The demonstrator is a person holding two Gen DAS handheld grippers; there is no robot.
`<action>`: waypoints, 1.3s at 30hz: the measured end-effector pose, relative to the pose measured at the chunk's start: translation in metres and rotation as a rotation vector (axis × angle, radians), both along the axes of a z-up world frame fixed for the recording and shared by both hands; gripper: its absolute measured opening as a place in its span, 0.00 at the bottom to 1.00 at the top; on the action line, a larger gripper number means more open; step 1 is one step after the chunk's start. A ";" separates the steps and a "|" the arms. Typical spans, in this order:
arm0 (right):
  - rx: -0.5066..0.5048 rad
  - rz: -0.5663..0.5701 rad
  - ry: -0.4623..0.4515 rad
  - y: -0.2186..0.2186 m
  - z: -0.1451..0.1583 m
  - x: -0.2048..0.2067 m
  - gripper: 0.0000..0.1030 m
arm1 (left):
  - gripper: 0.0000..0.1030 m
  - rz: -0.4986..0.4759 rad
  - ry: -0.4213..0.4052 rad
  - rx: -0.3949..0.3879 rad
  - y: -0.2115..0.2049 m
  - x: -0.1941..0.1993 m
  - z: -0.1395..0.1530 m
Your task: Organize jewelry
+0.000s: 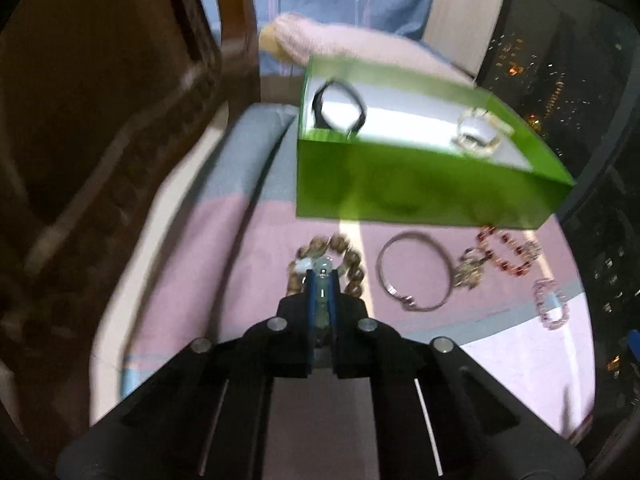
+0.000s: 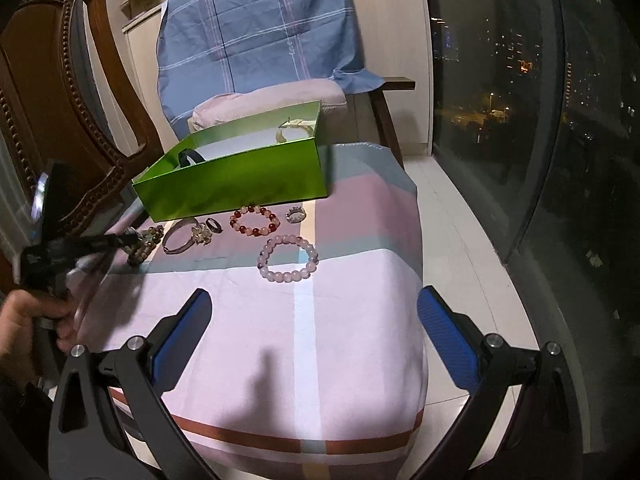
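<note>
My left gripper (image 1: 322, 280) is shut on a brown bead bracelet (image 1: 352, 264), pinching its pale clear beads, low over the cloth in front of the green box (image 1: 420, 184). The box holds a black band (image 1: 340, 108) and a clear bracelet (image 1: 476, 136). On the cloth lie a silver bangle (image 1: 416, 276), a red-and-white bead bracelet (image 1: 508, 252) and a pink bead bracelet (image 1: 552, 304). In the right wrist view my right gripper (image 2: 314, 336) is open and empty, well short of the pink bracelet (image 2: 288, 258), the red-and-white bracelet (image 2: 256, 220), the bangle (image 2: 180, 236), two rings (image 2: 296, 214) and the box (image 2: 240, 188).
The jewelry lies on a striped pink, grey and white cloth (image 2: 340, 320) over a small table. A carved wooden chair (image 2: 60, 80) stands at the left, a cloth-draped chair (image 2: 256, 32) behind the box. A glass window wall (image 2: 520, 100) is at the right.
</note>
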State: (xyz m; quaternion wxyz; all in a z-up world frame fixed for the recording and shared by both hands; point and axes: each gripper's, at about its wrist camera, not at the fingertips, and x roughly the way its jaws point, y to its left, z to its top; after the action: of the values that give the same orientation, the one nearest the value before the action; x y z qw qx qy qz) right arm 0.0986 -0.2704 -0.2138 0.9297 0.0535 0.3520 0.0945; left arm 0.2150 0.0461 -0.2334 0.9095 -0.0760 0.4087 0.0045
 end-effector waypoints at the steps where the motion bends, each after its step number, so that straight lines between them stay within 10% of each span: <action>1: -0.002 0.000 -0.002 0.000 -0.001 0.000 0.97 | 0.06 -0.006 -0.024 -0.011 0.001 -0.006 0.008; 11: -0.050 0.003 -0.009 0.004 -0.009 -0.003 0.97 | 0.06 -0.113 -0.359 -0.148 0.017 -0.091 0.125; 23: -0.210 0.068 0.073 0.091 0.009 0.067 0.97 | 0.06 -0.132 -0.306 -0.188 0.017 -0.081 0.118; 29: -0.130 0.075 0.219 0.139 -0.011 0.127 0.47 | 0.06 -0.125 -0.301 -0.196 0.019 -0.083 0.118; 39: -0.187 0.062 0.264 0.160 -0.039 0.138 0.14 | 0.06 -0.125 -0.292 -0.207 0.024 -0.085 0.119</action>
State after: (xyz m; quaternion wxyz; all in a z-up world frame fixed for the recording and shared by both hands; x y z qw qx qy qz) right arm 0.2365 -0.1107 -0.2526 0.8728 -0.0325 0.4800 0.0822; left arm 0.1303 0.0700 -0.1143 0.9450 -0.1432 0.2744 -0.1053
